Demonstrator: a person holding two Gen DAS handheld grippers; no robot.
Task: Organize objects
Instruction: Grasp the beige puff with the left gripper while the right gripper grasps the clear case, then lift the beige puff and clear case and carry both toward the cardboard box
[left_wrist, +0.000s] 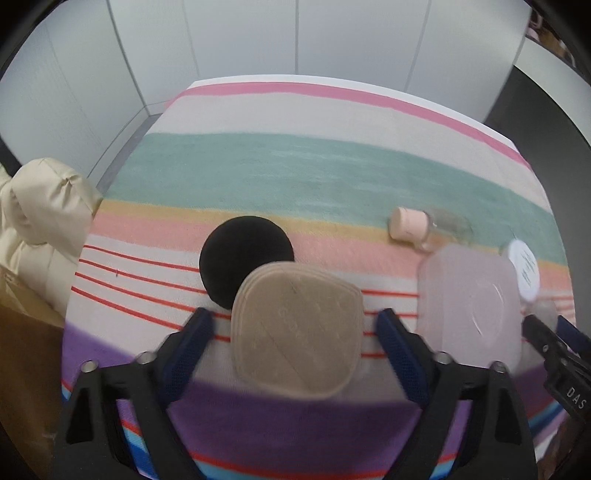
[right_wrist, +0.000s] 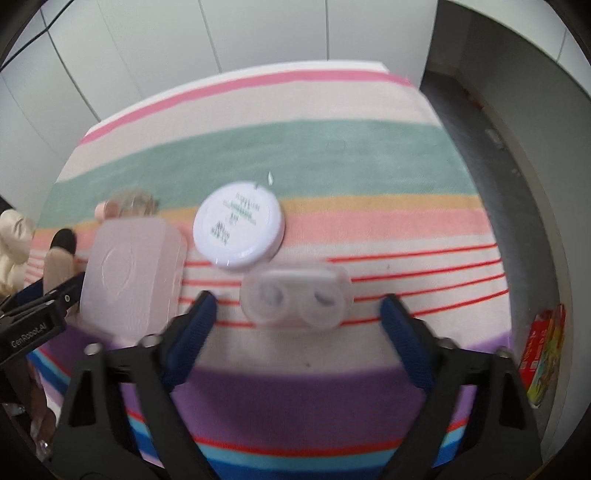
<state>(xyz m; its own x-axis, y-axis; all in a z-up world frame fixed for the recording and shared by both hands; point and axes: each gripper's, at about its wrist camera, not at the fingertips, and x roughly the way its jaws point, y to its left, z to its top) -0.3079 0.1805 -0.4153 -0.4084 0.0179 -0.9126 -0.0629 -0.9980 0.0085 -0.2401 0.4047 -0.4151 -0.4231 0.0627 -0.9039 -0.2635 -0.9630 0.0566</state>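
My left gripper (left_wrist: 293, 319) is open, its fingers on either side of a beige rounded-square puff (left_wrist: 297, 328) lying on the striped cloth (left_wrist: 258, 177). A black round puff (left_wrist: 245, 254) lies just beyond it. A frosted pink box (left_wrist: 471, 310) sits to the right, with a small pink-capped bottle (left_wrist: 417, 227) behind it. My right gripper (right_wrist: 297, 308) is open around a clear contact lens case (right_wrist: 295, 297). A white round jar (right_wrist: 239, 223) lies behind the case, and the pink box (right_wrist: 131, 273) is to its left.
A cream padded jacket (left_wrist: 40, 214) and brown cardboard (left_wrist: 22, 350) lie off the table's left edge. White wall panels stand behind the table. A dark floor strip and a colourful box (right_wrist: 543, 350) lie to the right of the table.
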